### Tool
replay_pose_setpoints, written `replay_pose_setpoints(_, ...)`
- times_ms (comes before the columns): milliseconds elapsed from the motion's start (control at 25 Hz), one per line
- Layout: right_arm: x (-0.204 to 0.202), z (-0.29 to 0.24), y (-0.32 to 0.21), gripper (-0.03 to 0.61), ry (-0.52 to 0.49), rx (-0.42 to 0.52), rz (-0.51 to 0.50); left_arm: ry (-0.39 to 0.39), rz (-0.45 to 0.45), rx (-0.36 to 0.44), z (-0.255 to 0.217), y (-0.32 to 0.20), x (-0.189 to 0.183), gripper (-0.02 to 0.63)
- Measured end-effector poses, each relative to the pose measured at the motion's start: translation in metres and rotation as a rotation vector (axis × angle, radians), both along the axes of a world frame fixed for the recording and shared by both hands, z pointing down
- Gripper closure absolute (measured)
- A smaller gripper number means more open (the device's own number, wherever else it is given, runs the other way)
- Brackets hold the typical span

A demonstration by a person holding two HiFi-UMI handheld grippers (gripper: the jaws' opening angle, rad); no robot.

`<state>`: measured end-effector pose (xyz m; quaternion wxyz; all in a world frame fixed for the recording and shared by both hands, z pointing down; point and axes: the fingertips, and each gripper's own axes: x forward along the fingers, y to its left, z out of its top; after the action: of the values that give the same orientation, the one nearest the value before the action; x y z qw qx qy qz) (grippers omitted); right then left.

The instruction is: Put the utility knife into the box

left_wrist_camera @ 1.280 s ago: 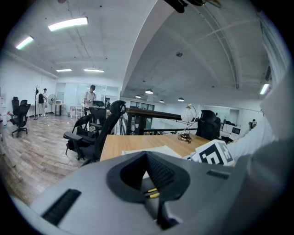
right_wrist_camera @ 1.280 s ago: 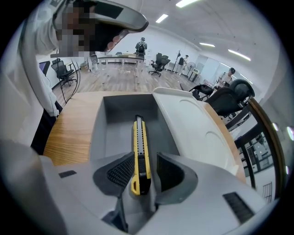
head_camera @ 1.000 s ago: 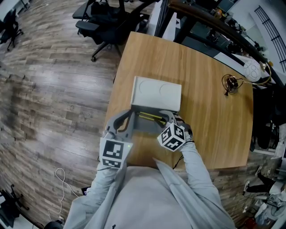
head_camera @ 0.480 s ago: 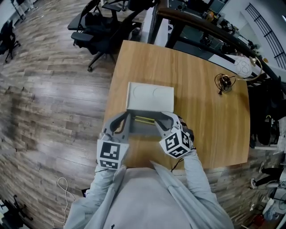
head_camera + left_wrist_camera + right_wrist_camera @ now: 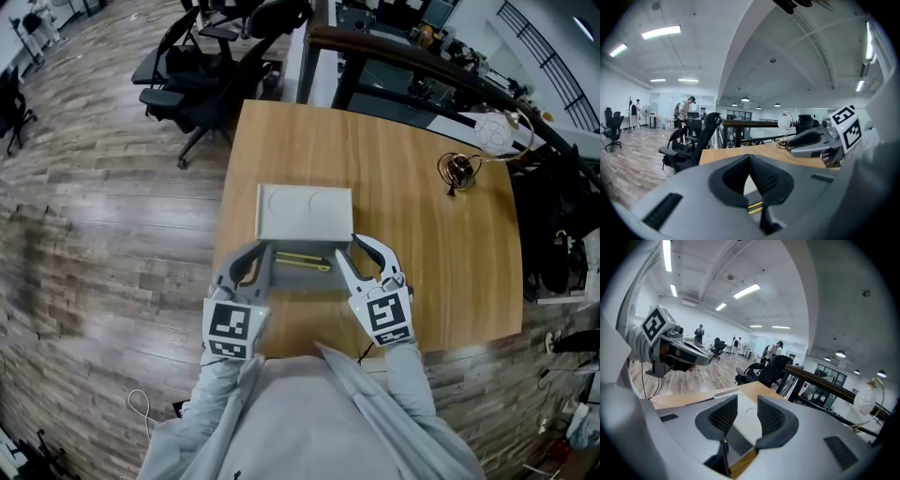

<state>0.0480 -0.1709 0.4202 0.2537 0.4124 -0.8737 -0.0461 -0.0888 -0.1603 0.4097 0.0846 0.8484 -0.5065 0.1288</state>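
Yellow utility knife (image 5: pixel 302 260) with black stripe, at 6 o'clock of the pale grey box (image 5: pixel 305 214) lid. Honey wood-grain table (image 5: pixel 422 234). Grey left gripper (image 5: pixel 251 265) and right gripper (image 5: pixel 367 258) (black-and-white square markers). Grey-brown plank floor (image 5: pixel 94 216) at 9 o'clock.

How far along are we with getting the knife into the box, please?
Done, it seems: the knife lies inside the open box. In hand: nothing. The right gripper is open and empty. The left gripper is shut beside the box's near corner, with nothing visible between its jaws. Left: probably only drawing both grippers away, and closing the lid if wanted.
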Motion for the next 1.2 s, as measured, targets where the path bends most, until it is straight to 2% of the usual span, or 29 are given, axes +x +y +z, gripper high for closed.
replay_pose_setpoints(120,0.008,-0.013,0.006,0.442,-0.064,0.016,0.035,0.007,0.01,0.006,-0.002,0.001,0.005,0.595)
replay_pose_setpoints(720,0.043,-0.047,0.038,0.548,-0.344,0.068,0.197,0.039,0.088,0.011,-0.014,0.018,0.029,0.595)
replay_pose_setpoints(1200,0.052,-0.047,0.047,0.561,-0.427,0.056,0.241,0.054,0.119,0.021,-0.014,0.016,0.043,0.595)
